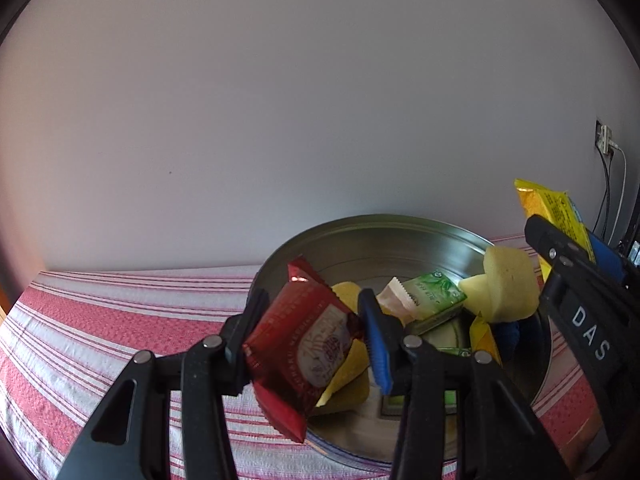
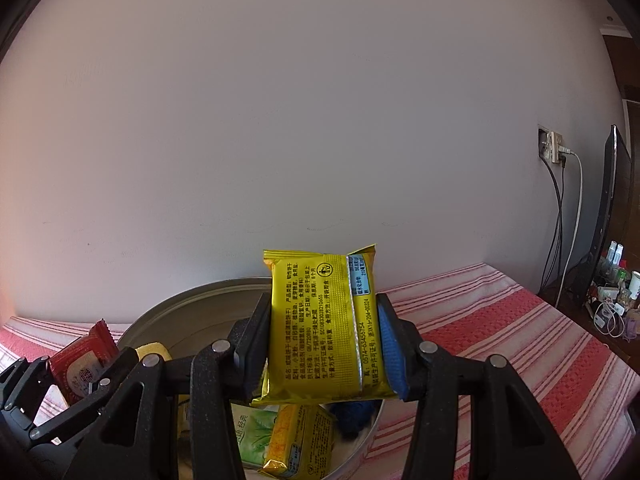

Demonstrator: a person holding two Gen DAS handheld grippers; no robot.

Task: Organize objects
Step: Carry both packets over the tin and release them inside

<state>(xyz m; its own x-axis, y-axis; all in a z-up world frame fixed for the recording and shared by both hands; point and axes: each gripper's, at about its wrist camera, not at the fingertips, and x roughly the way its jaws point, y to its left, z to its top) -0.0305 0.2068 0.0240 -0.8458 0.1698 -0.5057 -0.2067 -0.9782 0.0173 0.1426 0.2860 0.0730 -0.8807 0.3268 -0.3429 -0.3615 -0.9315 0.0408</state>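
Left gripper (image 1: 312, 344) was closed partway on a red packet (image 1: 308, 344), held tilted above the near-left rim of the round metal tin (image 1: 372, 236). Right gripper (image 2: 320, 344) clamped a yellow packet (image 2: 324, 328), long axis upright, over the tin's near-right side. Tin lay ahead of and below both tools; left seemed nearer its rim, though fisheye distortion made that uncertain. Green packet (image 1: 434, 296) lay inside.

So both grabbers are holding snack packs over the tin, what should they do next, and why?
Probably lower the left gripper a little and let its red packet drop into the round tin. The packet hangs over the tin's near rim, where other snacks already lie. The right gripper clamps the yellow packet above it.
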